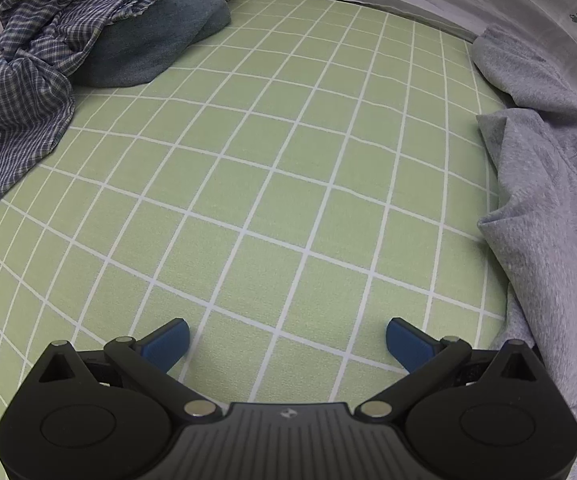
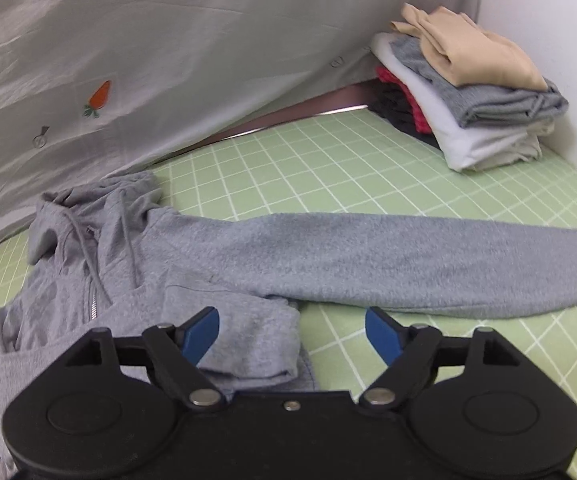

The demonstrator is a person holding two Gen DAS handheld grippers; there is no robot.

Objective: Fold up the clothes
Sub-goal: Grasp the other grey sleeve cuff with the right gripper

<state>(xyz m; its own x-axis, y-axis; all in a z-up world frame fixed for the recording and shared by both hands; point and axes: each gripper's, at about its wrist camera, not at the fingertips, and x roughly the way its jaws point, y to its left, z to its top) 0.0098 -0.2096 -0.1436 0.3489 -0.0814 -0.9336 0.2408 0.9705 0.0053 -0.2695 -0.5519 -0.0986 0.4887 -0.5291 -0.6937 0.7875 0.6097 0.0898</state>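
Note:
A grey zip hoodie point(image 2: 136, 264) lies on the green checked sheet point(image 2: 368, 152), hood toward the back left, one sleeve point(image 2: 388, 260) stretched out to the right. The other sleeve's cuff point(image 2: 248, 332) is folded onto the body. My right gripper point(image 2: 292, 332) hovers open just above that cuff, blue pads wide apart and pressing on nothing. In the left wrist view the same hoodie point(image 1: 544, 184) runs down the right edge. My left gripper point(image 1: 287, 344) stands open over the bare sheet point(image 1: 268, 184), to the left of the hoodie, holding nothing.
A pile of plaid cloth point(image 1: 36, 68) over a blue garment point(image 1: 156, 44) sits at the sheet's far left. A stack of folded clothes point(image 2: 468, 92) stands at the back right by the wall. A grey carrot-print cloth point(image 2: 148, 60) hangs along the far side.

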